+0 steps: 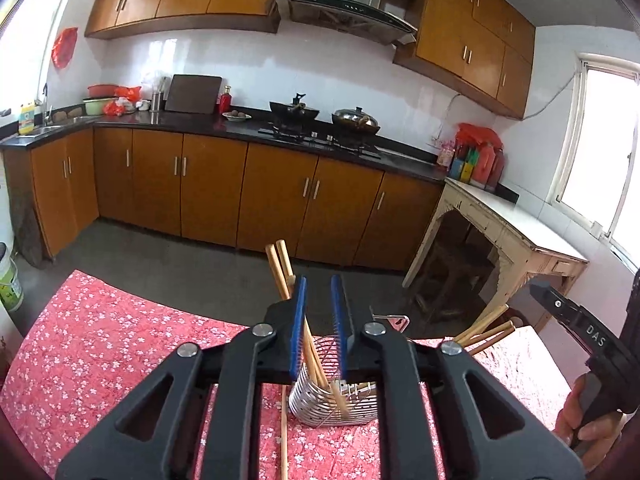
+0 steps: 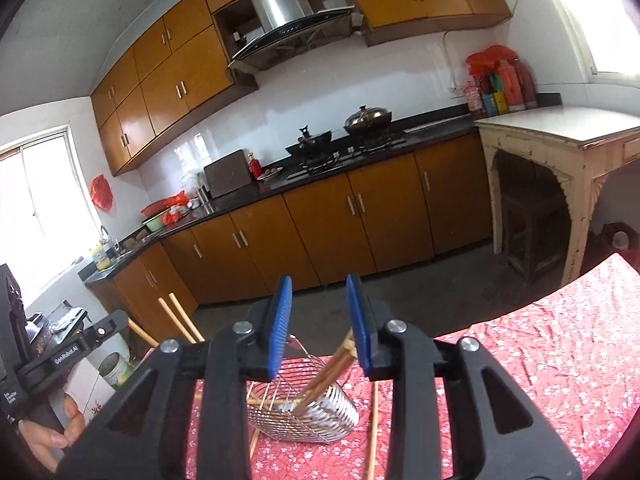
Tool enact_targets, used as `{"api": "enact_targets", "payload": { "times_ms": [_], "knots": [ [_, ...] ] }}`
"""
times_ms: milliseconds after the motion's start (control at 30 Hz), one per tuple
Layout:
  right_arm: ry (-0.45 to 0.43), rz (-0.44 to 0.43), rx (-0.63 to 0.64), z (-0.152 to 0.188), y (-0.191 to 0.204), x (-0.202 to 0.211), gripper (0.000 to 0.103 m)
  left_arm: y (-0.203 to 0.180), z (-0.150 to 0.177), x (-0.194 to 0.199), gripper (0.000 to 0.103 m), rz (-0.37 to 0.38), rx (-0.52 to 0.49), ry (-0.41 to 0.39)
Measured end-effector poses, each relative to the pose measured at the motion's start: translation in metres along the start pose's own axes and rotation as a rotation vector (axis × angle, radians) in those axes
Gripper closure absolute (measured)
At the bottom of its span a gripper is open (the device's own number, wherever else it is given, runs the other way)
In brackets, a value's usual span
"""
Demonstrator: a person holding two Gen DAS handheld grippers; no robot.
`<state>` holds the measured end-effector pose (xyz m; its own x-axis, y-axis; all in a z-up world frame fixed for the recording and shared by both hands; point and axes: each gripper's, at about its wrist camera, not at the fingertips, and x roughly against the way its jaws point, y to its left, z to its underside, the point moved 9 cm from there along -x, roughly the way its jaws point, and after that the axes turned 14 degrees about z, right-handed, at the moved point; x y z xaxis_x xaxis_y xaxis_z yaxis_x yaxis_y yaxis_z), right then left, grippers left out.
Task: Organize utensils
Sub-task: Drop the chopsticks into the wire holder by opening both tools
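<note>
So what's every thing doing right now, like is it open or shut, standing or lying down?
left gripper: open, holding nothing
right gripper: open, holding nothing
wire holder: standing on the red cloth
chopsticks in the holder: leaning, tops sticking out
loose chopstick: lying flat beside the holder
pot on the stove: lid on
lower cabinet doors: shut

Your right gripper hangs open above the wire basket — chopsticks lean inside. Another chopstick lies beside it on the floral tablecloth.
</note>
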<state>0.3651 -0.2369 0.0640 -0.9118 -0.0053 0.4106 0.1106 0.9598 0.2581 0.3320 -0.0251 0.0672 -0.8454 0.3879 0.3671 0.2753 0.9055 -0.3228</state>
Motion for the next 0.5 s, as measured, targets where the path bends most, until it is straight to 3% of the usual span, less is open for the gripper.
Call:
{"api": "enact_targets", "payload": {
  "times_ms": [500],
  "knots": [
    [0.033,0.083,0.011,0.037,-0.032,0.042,0.073,0.008,0.005,0.063,0.083,-0.046,0.007,-0.033]
  ]
}}
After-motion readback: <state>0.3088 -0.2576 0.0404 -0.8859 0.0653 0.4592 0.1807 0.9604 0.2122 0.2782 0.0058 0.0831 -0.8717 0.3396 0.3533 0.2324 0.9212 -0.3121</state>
